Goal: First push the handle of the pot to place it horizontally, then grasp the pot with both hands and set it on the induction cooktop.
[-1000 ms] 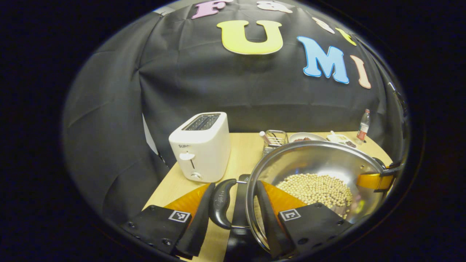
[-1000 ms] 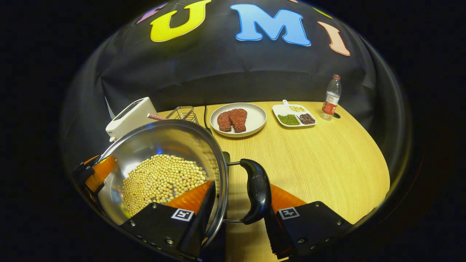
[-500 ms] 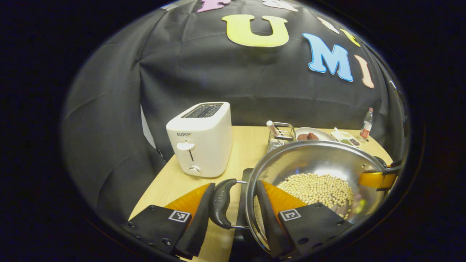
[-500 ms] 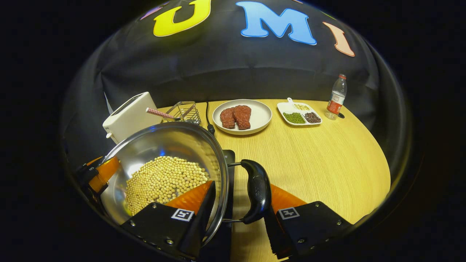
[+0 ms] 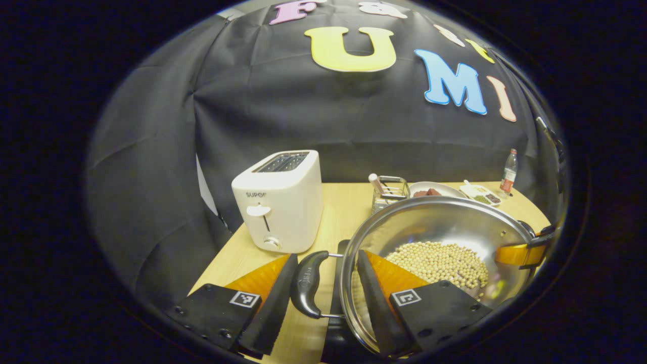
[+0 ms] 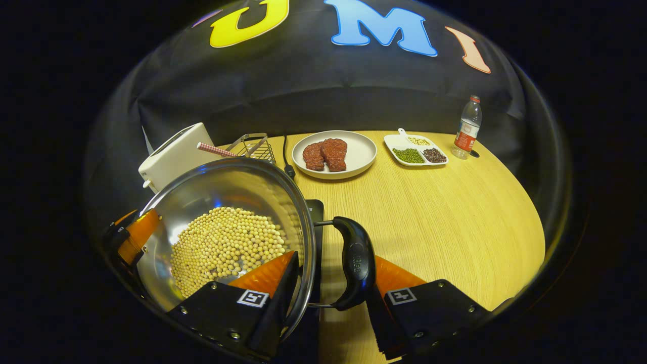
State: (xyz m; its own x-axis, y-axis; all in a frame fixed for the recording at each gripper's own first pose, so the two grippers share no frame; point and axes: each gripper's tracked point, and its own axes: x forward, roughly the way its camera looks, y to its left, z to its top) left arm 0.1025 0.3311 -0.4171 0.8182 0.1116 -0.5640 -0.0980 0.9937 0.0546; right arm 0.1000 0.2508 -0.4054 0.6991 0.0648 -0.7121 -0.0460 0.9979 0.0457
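- Left gripper view: at the far left a white toaster (image 5: 278, 202) stands on the wooden table (image 5: 343, 212), its slots and lever facing the camera.
- Next, the left gripper (image 5: 323, 293) straddles the pot's left handle (image 5: 307, 290) and rim: one finger lies outside the black handle, the other inside the steel wall. Whether they clamp or merely bracket it, I cannot tell.
- The pot (image 5: 455, 222), holding pale beans (image 5: 440, 263), sits over the dark induction cooktop (image 5: 337, 298), an edge of which shows beneath the handle.
- Far right, the other gripper's finger meets the opposite rim.
- Right gripper view: the toaster (image 6: 174, 156) is partly hidden behind the pot (image 6: 227, 187); a wire rack (image 6: 252, 146) stands beside it.
- The right gripper (image 6: 328, 298) brackets the right handle (image 6: 356, 268) and rim likewise; whether it actually grips them I cannot tell.
- Rightwards this view opens onto a plate (image 6: 361, 151) with two pieces of meat, a divided dish (image 6: 417, 151), and a bottle (image 6: 467, 126).
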